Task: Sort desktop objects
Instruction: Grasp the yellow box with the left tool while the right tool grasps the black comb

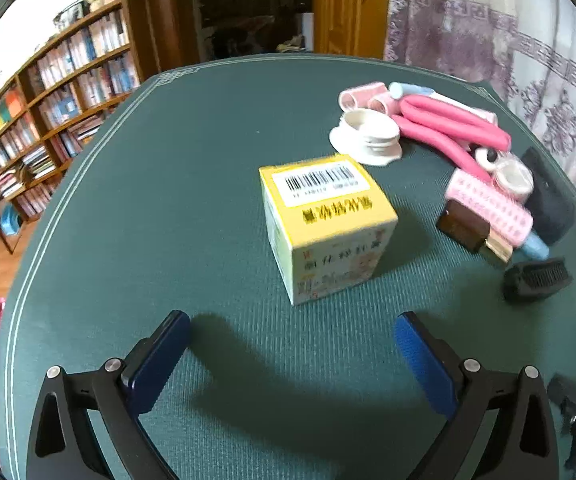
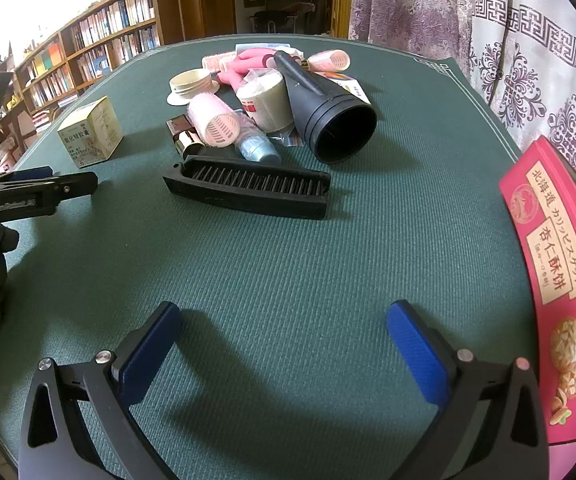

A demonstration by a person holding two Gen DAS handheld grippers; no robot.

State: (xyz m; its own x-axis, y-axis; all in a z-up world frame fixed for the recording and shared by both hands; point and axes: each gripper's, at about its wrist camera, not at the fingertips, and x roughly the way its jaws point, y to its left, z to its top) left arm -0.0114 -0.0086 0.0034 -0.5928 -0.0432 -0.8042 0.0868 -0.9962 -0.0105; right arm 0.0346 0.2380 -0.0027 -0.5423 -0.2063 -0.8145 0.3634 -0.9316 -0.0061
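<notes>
A yellow carton (image 1: pixel 325 226) with a barcode label stands on the green mat (image 1: pixel 168 200), just beyond my left gripper (image 1: pixel 291 330), which is open and holds nothing. The same carton (image 2: pixel 91 132) shows at the left of the right wrist view. My right gripper (image 2: pixel 284 320) is open over bare mat, well short of a black comb (image 2: pixel 248 190). Behind the comb lies a pile: a pink hair roller (image 2: pixel 216 120), a black nozzle (image 2: pixel 327 116), a tape roll (image 2: pixel 264 100), a white lid (image 2: pixel 192 84) and pink foam rods (image 1: pixel 447 124).
A pink biscuit tin (image 2: pixel 563 280) lies at the mat's right edge. The left gripper's side (image 2: pixel 28 192) reaches in from the left of the right wrist view. Bookshelves (image 1: pixel 48 120) stand beyond the table's left side, a patterned curtain (image 2: pixel 487 40) at the back right.
</notes>
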